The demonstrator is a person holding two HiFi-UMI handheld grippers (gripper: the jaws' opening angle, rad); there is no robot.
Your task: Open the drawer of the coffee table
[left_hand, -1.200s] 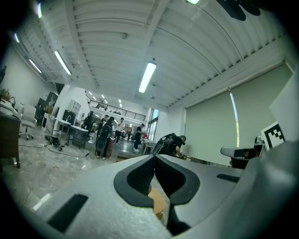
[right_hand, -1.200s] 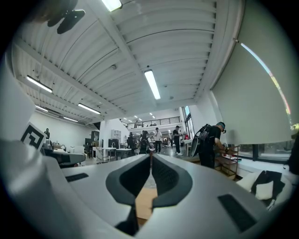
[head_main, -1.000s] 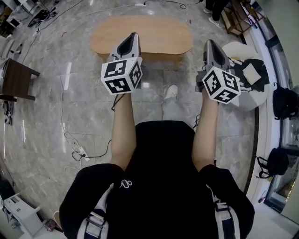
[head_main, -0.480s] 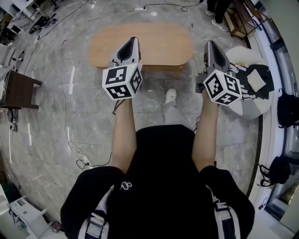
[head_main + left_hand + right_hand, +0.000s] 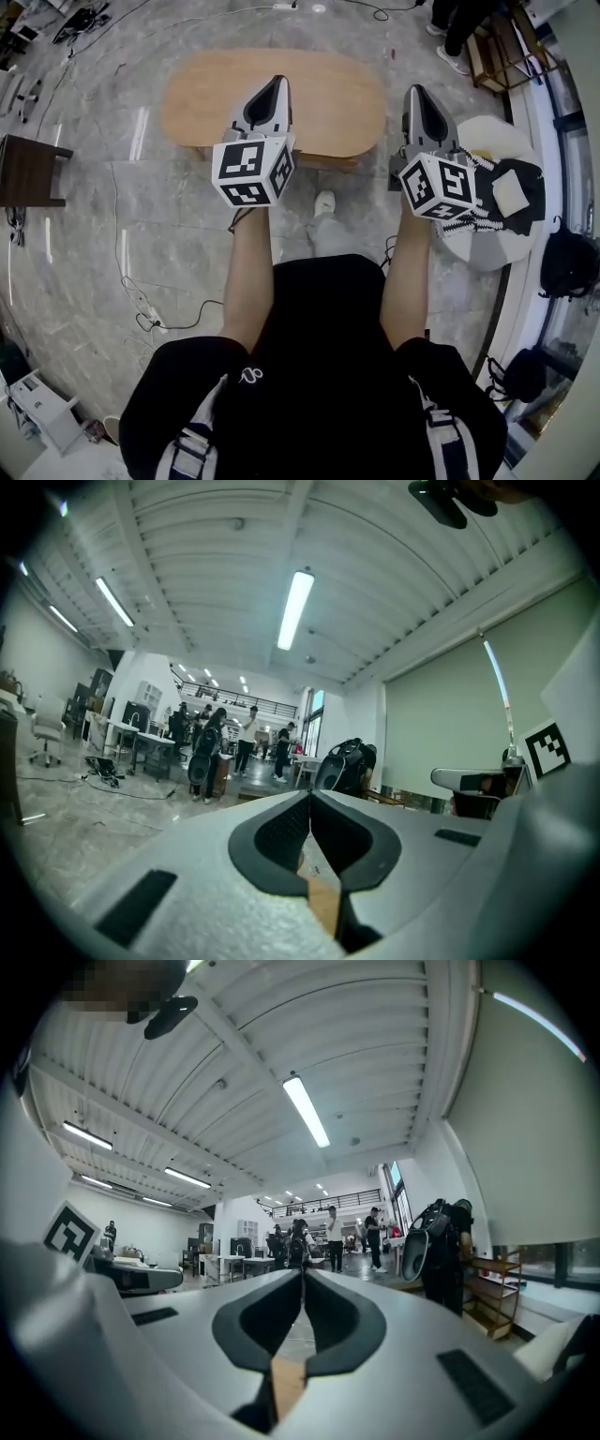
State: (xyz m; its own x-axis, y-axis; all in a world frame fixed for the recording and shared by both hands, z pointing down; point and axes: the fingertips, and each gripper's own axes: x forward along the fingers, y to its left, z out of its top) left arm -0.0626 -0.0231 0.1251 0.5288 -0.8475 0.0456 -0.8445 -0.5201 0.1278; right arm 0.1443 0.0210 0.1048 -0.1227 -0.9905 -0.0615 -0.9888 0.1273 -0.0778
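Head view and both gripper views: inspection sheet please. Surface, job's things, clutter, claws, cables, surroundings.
Surface: grey marbled floor, glossy.
Job's things: coffee table, oval wooden top bare; its drawer cannot be made out from above.
Clutter: dark wooden side table at left; round white table with a dark cloth at right.
Claws: left claw and right claw both shut, nothing between the jaws.
Cables: power strip with cable on the floor at left.
Surroundings: black bags at right; people standing further off.
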